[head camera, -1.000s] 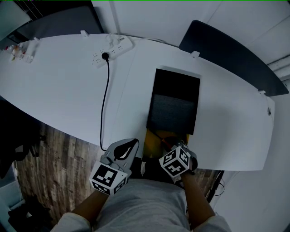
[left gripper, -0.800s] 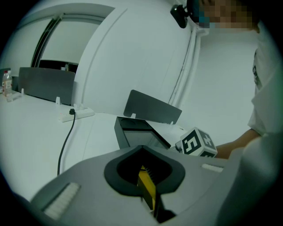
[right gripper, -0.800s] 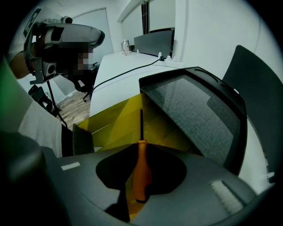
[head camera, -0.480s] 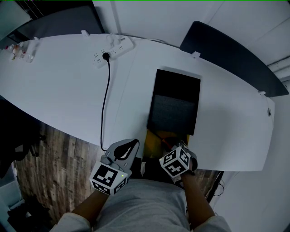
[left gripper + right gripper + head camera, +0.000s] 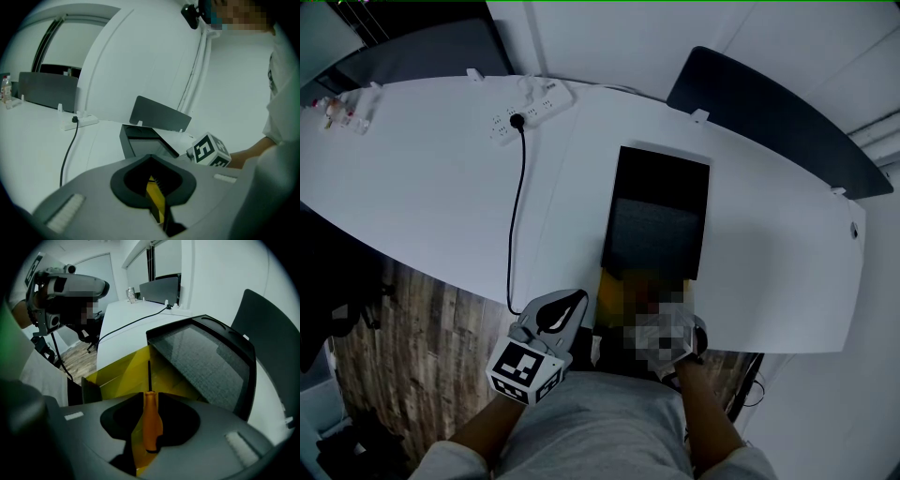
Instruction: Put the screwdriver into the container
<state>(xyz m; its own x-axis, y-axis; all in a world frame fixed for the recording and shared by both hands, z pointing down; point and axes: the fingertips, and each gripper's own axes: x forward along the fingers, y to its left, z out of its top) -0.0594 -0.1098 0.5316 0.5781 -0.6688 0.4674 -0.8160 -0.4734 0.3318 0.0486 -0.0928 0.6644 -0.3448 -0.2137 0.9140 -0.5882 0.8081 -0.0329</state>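
Note:
An orange-handled screwdriver (image 5: 151,422) stands between the jaws of my right gripper (image 5: 150,395), its dark shaft pointing down into the yellow container (image 5: 115,376). These jaws have just been opening, and the handle still sits in the gap. In the head view the right gripper (image 5: 667,336) lies under a mosaic patch at the table's front edge, over the yellow container (image 5: 613,287). My left gripper (image 5: 553,314) hangs just left of it, jaws together and empty (image 5: 151,158).
A black case (image 5: 658,220) with a grey textured face lies on the white table (image 5: 431,187) right behind the container. A power strip (image 5: 532,105) and its black cable (image 5: 517,206) lie at the back left. Small bottles (image 5: 342,108) stand far left.
Both hands keep their places at the table's front edge. A mosaic patch now covers the right gripper, so its jaws cannot be compared.

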